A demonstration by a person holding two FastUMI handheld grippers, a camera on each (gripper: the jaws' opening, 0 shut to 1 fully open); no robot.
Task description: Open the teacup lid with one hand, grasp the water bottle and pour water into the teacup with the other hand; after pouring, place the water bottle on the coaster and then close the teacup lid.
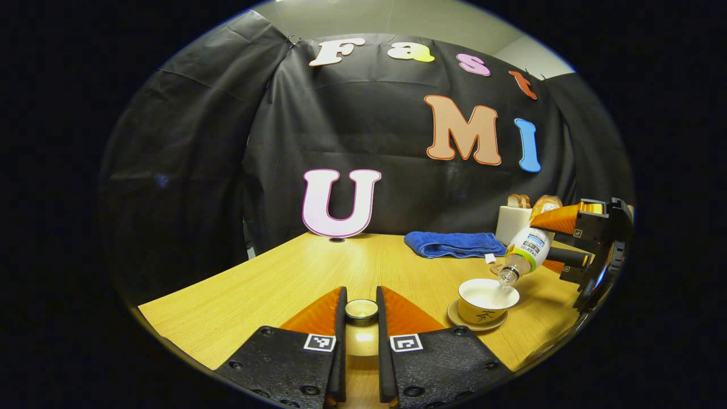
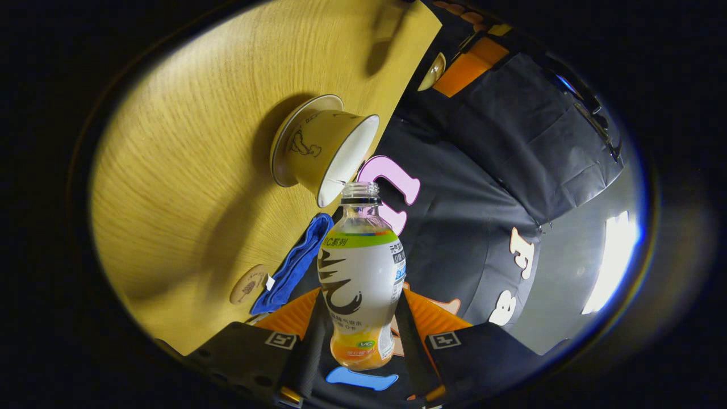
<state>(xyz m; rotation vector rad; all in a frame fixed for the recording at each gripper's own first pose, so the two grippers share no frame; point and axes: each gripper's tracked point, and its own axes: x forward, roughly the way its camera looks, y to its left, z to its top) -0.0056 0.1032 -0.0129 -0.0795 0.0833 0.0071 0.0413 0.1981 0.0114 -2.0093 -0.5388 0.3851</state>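
R tool (image 2: 360, 335) grips plastic water bottle (image 2: 360, 284) mid-body, tipped neck-down over open teacup (image 1: 487, 299) on surface (image 1: 272, 278). L tool (image 1: 361, 326) clamps teacup lid (image 1: 361, 309) aloft. Bottle looks light, thin-walled: squeeze gently at label band. Cup ceramic, fragile. Label text too small to read.

I counted 1 teacup (image 1: 488, 299) on 1 saucer (image 1: 476, 325), 1 lid (image 1: 361, 309), 1 water bottle (image 1: 526, 253), 1 coaster (image 2: 249, 284), 1 blue towel (image 1: 454, 244), 1 toaster (image 1: 513, 224) and 2 bread slices (image 1: 518, 200) on 1 table (image 1: 284, 284).
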